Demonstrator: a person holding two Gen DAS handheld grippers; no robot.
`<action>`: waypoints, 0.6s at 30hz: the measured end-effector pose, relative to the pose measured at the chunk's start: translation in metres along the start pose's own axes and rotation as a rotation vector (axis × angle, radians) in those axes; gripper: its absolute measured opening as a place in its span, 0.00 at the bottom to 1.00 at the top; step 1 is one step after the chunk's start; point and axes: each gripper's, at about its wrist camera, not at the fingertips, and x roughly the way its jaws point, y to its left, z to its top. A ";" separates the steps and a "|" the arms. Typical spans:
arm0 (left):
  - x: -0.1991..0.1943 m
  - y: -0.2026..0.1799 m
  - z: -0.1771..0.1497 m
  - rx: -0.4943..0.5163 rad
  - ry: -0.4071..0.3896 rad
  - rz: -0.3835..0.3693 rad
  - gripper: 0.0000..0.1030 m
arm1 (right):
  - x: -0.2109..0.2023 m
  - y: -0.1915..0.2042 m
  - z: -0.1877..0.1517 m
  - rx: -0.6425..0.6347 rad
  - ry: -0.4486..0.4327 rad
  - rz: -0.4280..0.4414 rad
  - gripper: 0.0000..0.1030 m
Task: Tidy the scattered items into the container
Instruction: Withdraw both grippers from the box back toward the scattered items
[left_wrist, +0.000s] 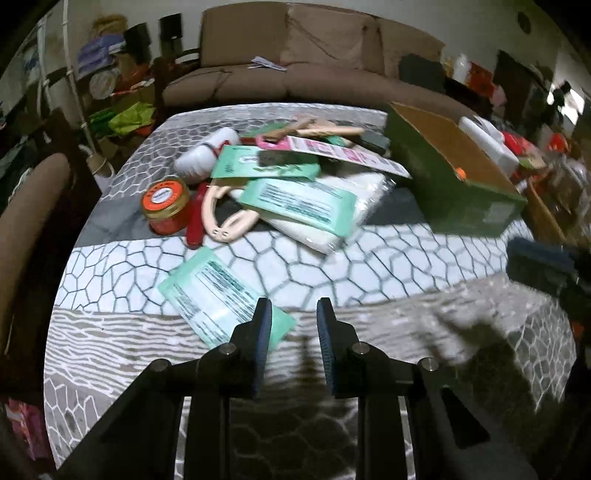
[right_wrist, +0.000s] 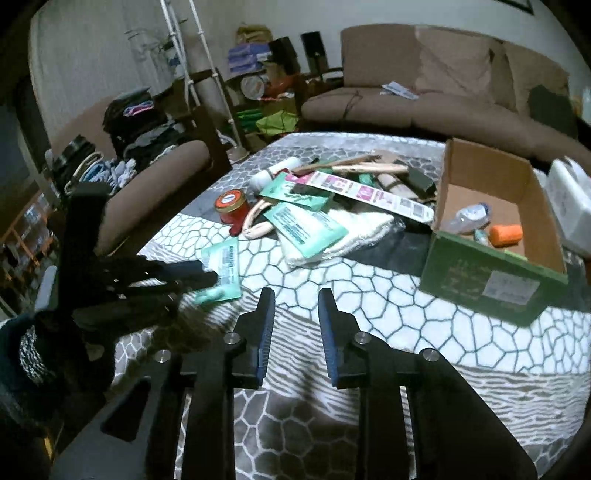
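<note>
Both my grippers are low over the near edge of the bed, pointing down and across it at the pile.

Left gripper: jaws narrow but parted, nothing between the pads. From the left wrist camera its left finger overlaps the near corner of the loose mint sachet; I can't tell if it touches. The sachet lies flat, apart from the heap and nearest the near edge, so I judge it the easiest first pick. It needs the jaws brought over a sachet edge, since it's thin and flat on soft bedding.

Right gripper: same narrow gap, empty, with only the patterned bedspread in front of it. From its camera the left gripper comes in from the left, tips at that same sachet.

Container: a green cardboard box with flaps up, toward the right edge of the bed, well apart from both grippers. It already holds an orange cap and a small clear bottle, so tidying is started but mostly undone.

The heap sits mid-bed, between the sachet and the far edge:
- red-lidded jar, upright, on the left flank
- cream tongs just beside the jar
- more mint packs on a white cloth bundle
- long printed card across the top
- wooden-handled pieces at the far side

It's stacked loosely, so pulling a lower piece would likely drag the rest.
</note>
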 end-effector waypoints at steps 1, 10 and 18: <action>0.000 0.003 0.002 -0.002 -0.007 0.009 0.25 | 0.001 -0.003 0.000 0.012 0.005 -0.006 0.23; 0.011 0.022 0.027 -0.099 -0.063 -0.007 0.54 | 0.010 -0.030 0.001 0.127 0.007 0.000 0.29; 0.041 0.004 0.074 -0.033 -0.102 0.016 0.59 | 0.025 -0.053 0.007 0.183 -0.003 -0.034 0.30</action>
